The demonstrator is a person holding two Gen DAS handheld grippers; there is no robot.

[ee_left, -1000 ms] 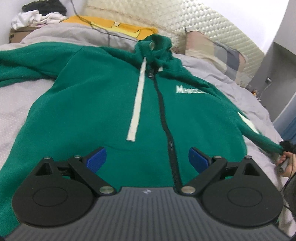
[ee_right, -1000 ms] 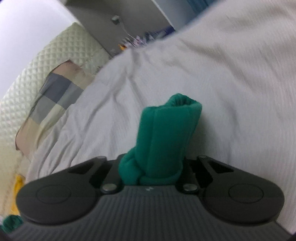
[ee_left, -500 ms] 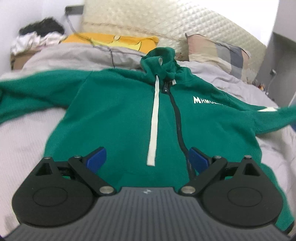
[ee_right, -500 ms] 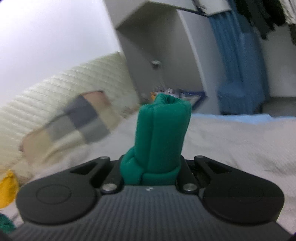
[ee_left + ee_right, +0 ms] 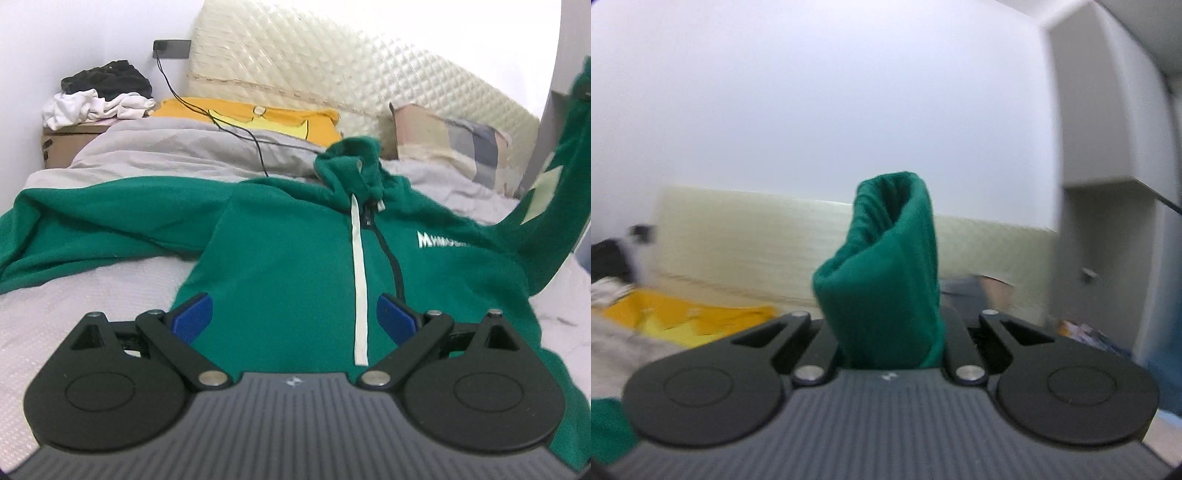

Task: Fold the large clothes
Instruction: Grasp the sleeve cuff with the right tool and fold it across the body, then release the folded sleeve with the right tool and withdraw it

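Note:
A green zip hoodie (image 5: 288, 258) lies face up on the bed, hood toward the headboard, with a white drawstring and white chest lettering. Its one sleeve (image 5: 92, 221) lies spread out to the left. My left gripper (image 5: 294, 317) is open and empty, hovering over the hoodie's lower front. The other sleeve (image 5: 554, 192) is lifted high at the right edge of the left wrist view. My right gripper (image 5: 886, 332) is shut on that sleeve's cuff (image 5: 886, 280), which stands up between the fingers.
A grey duvet (image 5: 177, 147) and a yellow garment (image 5: 258, 118) lie near the quilted headboard (image 5: 332, 74). A checked pillow (image 5: 450, 144) sits at the right. A cardboard box (image 5: 66, 142) with piled clothes stands at the back left. A black cable (image 5: 221, 122) crosses the duvet.
My right gripper has lifted the cuff up from the bed and swung to face the headboard. The sleeve now hangs raised. My left gripper has tilted up and drawn back over the hoodie.

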